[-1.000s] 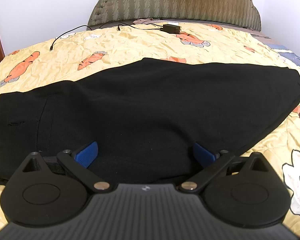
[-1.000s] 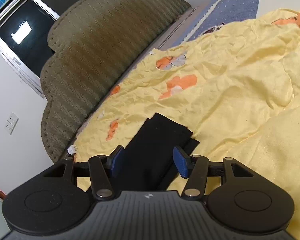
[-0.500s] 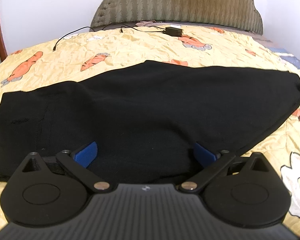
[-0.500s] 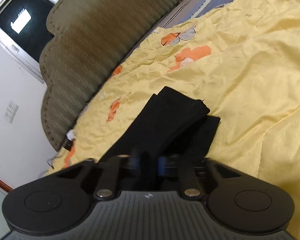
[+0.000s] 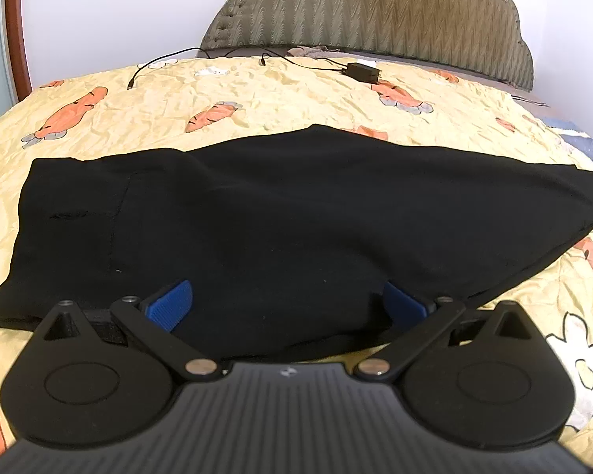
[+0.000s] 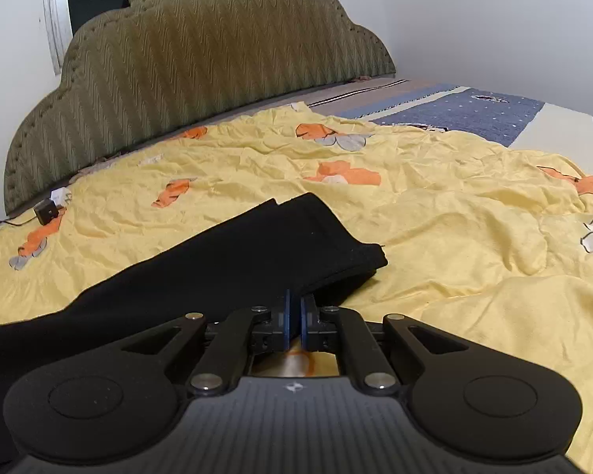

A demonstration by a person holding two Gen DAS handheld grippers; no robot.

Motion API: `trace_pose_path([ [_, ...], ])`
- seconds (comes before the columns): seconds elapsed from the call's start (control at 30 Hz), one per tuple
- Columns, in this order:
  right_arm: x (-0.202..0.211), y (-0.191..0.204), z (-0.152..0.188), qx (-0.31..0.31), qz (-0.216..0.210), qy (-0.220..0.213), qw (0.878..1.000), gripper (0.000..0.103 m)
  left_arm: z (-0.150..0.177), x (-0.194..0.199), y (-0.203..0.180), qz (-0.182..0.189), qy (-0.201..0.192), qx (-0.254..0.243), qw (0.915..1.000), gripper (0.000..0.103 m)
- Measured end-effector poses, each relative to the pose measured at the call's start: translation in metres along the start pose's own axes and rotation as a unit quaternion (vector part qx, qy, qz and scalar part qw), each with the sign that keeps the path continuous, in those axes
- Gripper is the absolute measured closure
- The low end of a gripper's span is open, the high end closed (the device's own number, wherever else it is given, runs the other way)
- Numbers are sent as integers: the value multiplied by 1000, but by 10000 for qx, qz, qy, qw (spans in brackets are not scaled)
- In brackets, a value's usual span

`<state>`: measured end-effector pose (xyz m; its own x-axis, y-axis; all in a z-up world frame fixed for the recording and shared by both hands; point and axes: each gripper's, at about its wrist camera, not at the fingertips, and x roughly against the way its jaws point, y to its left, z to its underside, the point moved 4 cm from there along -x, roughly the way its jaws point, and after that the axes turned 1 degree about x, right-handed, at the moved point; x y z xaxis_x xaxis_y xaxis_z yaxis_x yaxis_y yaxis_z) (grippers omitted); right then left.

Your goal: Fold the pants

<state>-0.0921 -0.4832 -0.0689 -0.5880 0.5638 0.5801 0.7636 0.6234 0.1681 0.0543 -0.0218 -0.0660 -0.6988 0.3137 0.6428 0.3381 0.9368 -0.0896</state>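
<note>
Setting: a bed spread with a yellow quilt [image 5: 296, 91] printed with orange carrots, and a padded olive headboard [image 6: 201, 59] at its far end.

Pants: the black pants [image 5: 280, 217] lie across the quilt, doubled lengthwise so one leg sits on the other. In the left wrist view the waist end, with a pocket seam and a buttonhole showing, is at the left and the legs taper away to the right.

Leg ends: in the right wrist view the stacked hems [image 6: 336, 245] finish just ahead of the fingers, with the lower layer peeking out from under the upper one.

Left gripper: the left gripper [image 5: 288, 304] sits low over the near edge of the pants at mid-length. Its jaws are spread wide, blue pads [image 5: 170, 300] well apart, with black cloth lying between them but neither pad pressing on it.

Right gripper: and the right gripper [image 6: 294, 316] has the near edge of the leg ends, right by the hems! Its jaws are drawn together, pinching the pants fabric between the blue pads, with only a thin slit left between them.

Clutter: a black charger block [image 5: 361, 71] and its cable [image 5: 166, 59] rest on the quilt near the headboard, well apart from the pants.

Far side: a blue sheet [image 6: 474, 114] shows past the quilt's edge.
</note>
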Motion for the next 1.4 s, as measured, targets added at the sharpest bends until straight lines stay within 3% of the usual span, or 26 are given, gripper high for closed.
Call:
trace_pose_path([
  [0.13,1,-8,-5,-547,-768,-101,9955,98,1,0,0,-1,10,-1,10000,1],
  [0.27,-17,-24,-8,-1212,-910,169,9883,98,0,2,1,7,12,15,10000,1],
  [0.37,-29,-40,-4,-1989,-1190,300,9723,96,1,2,2,23,32,51,10000,1],
  [0.43,-38,-50,-2,-2560,-1425,456,9550,94,1,2,1,1,53,26,10000,1],
  [0.5,-41,-55,-2,-2881,-1652,463,9421,88,1,3,1,7,45,27,10000,1],
  [0.57,-42,-58,-2,-3110,-1823,443,9317,62,1,3,1,2,60,47,10000,1],
  [0.63,-45,-60,0,-3415,-1944,395,9187,50,1,2,0,-2,65,61,10000,1],
  [0.67,-46,-60,-1,-3504,-1954,376,9152,49,0,1,0,-7,68,57,10000,1],
  [0.8,-60,-37,-17,-2865,-1688,466,9419,51,-1,0,0,-2,68,61,10000,1],
  [0.87,-66,-25,-27,-2541,-1634,442,9523,83,-1,1,1,9,66,94,9999,1],
  [0.9,-68,-21,-31,-2509,-1665,399,9528,86,-2,0,1,13,66,112,9999,1],
  [1.03,-42,-18,-47,-2964,-2595,-100,9191,91,-3,-1,5,3,73,132,9999,1],
  [1.07,-31,-18,-49,-2879,-2716,-254,9180,92,-2,-1,6,0,70,137,9999,1],
  [1.1,-26,-18,-48,-2660,-2536,-254,9297,92,-3,-2,7,6,67,152,9999,1],
  [1.17,-36,-22,-36,-2161,-1673,187,9618,91,-3,-4,7,19,68,166,9998,0],
  [1.2,-43,-29,-27,-2148,-1457,386,9650,91,-3,-4,7,14,67,162,9998,0],
  [1.27,-53,-44,-15,-2397,-1469,630,9576,92,-3,-3,8,17,72,166,9998,0],
  [1.4,-59,-44,-17,-2045,-1292,593,9685,92,-3,-4,8,33,87,142,9999,0],
])
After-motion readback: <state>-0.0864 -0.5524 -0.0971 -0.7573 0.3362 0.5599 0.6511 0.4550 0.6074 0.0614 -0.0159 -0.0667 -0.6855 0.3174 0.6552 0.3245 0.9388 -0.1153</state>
